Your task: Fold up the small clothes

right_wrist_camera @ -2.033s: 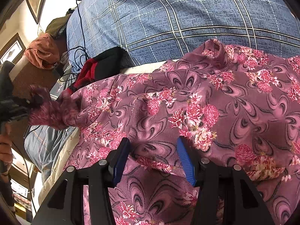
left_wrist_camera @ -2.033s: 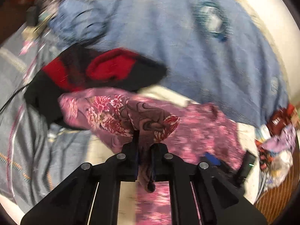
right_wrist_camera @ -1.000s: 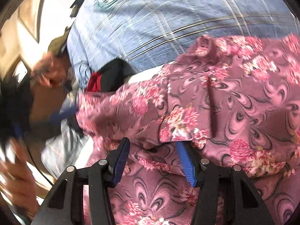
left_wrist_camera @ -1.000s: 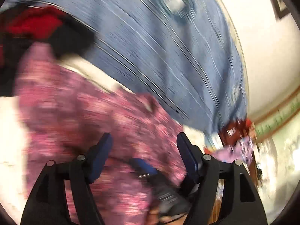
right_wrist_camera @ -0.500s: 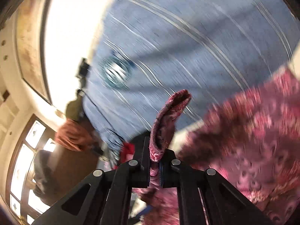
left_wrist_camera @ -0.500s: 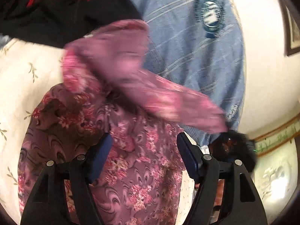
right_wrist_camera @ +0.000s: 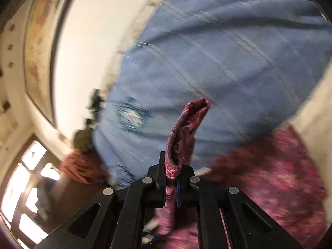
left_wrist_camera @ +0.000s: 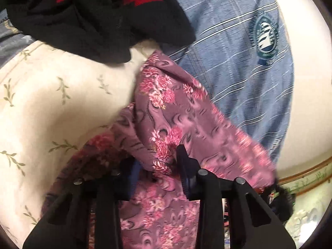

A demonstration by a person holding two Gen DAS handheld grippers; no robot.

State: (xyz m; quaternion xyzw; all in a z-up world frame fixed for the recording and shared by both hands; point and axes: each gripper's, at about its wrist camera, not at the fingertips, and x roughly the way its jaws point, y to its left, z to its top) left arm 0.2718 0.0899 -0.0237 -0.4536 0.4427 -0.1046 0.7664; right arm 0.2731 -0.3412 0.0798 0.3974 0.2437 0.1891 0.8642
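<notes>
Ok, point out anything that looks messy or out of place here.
A black and red garment lies bunched in a heap, unfolded, on the cream sheet beside the floral cloth. It partly overlaps the blue blanket. Nothing looks torn or spilled.

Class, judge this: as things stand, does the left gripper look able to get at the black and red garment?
Probably not directly: the left gripper has just been closing around the floral garment, whose fold fills its jaws; the black and red garment lies beyond.
</notes>
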